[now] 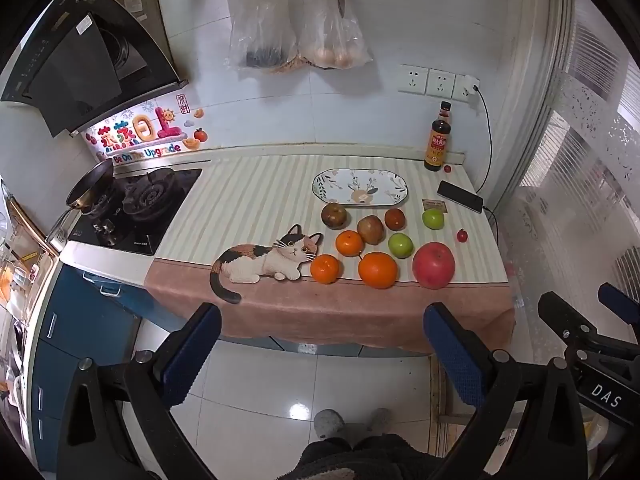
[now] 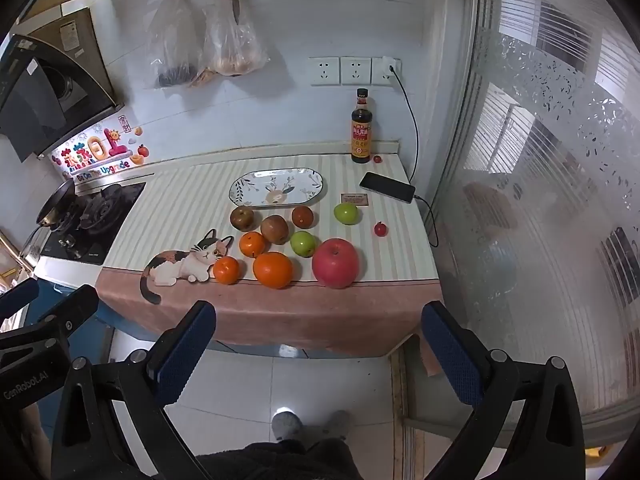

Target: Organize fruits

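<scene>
While both grippers, left [image 1: 322, 354] and right [image 2: 318, 350], hang off the table [image 1: 256, 196] with fingers wide and empty: pre-grasp. Fruits [image 1: 378, 270] clustered before bare plate [image 1: 360, 187]; next, reach in, pick one.

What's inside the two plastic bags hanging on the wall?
The right bag holds round, pale brownish things, maybe eggs. The left bag has something dark at the bottom; the crinkly plastic blurs it, so I cannot tell what.

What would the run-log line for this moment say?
phase: pre-grasp | left tongs: open, empty | right tongs: open, empty | fruits: on cloth | plate: empty
</scene>
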`<state>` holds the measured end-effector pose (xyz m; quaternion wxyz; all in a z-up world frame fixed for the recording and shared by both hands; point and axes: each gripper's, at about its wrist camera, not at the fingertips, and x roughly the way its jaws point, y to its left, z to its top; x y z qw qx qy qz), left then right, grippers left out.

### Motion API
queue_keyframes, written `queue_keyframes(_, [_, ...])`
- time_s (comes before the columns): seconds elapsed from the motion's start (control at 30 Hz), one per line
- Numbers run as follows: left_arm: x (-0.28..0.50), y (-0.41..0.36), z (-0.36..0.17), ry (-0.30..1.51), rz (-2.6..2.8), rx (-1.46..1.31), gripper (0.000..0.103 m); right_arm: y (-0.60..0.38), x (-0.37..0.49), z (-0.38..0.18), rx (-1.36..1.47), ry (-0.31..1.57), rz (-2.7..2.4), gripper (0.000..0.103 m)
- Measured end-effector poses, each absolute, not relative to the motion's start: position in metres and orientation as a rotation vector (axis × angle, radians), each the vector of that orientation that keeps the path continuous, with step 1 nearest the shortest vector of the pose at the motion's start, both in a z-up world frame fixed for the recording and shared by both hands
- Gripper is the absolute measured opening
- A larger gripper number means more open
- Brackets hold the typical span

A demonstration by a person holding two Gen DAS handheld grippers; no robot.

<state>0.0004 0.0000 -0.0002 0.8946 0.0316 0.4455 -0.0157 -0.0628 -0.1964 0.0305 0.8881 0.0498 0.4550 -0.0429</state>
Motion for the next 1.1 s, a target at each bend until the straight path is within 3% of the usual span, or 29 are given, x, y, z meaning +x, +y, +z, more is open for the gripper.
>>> queue_keyframes(1.1, [-0.002, 0.003, -0.005, 0.937, -0.027, 0.062, 0.103, -0.192, -0.06, 0.03, 0.084, 0.952, -0.087, 0.103])
